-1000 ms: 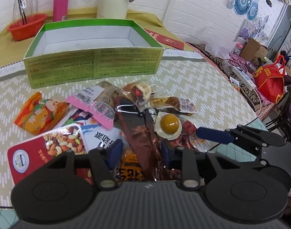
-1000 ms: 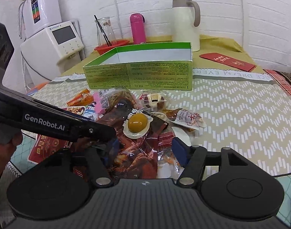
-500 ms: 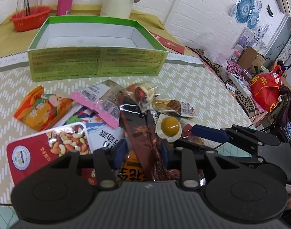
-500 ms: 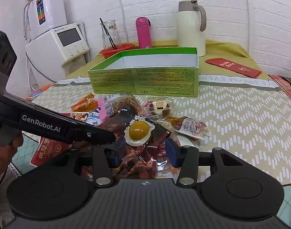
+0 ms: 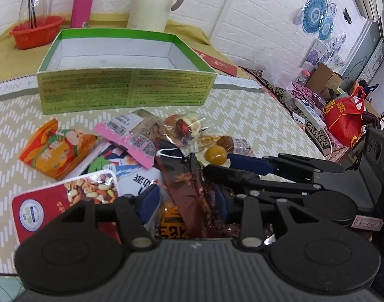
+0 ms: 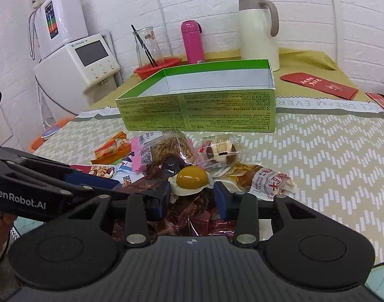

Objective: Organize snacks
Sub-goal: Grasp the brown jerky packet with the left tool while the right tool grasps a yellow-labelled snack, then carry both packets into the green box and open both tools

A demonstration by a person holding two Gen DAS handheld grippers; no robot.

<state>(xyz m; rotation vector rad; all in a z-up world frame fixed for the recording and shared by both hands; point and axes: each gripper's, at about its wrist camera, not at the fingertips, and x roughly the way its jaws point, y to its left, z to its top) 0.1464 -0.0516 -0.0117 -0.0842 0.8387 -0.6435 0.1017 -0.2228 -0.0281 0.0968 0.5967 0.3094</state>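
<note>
Low in the left wrist frame, the left gripper (image 5: 185, 202) is seen partly spread, its blue pads flanking a long dark-red snack packet (image 5: 185, 183) in the snack pile (image 5: 131, 151); a firm grip cannot be confirmed. At lower centre of the right wrist frame, the right gripper (image 6: 192, 196) is likewise held apart around a fried-egg-shaped snack (image 6: 192, 180). An open green box (image 6: 204, 100) is seen above the pile.

The right gripper (image 6: 192, 198) straddles a dark red packet (image 6: 192, 216) with its jaws apart, just below the egg snack (image 6: 191, 178). The left gripper (image 6: 131, 188) reaches in from the left. The green box (image 6: 199, 108) stands behind the pile.
</note>
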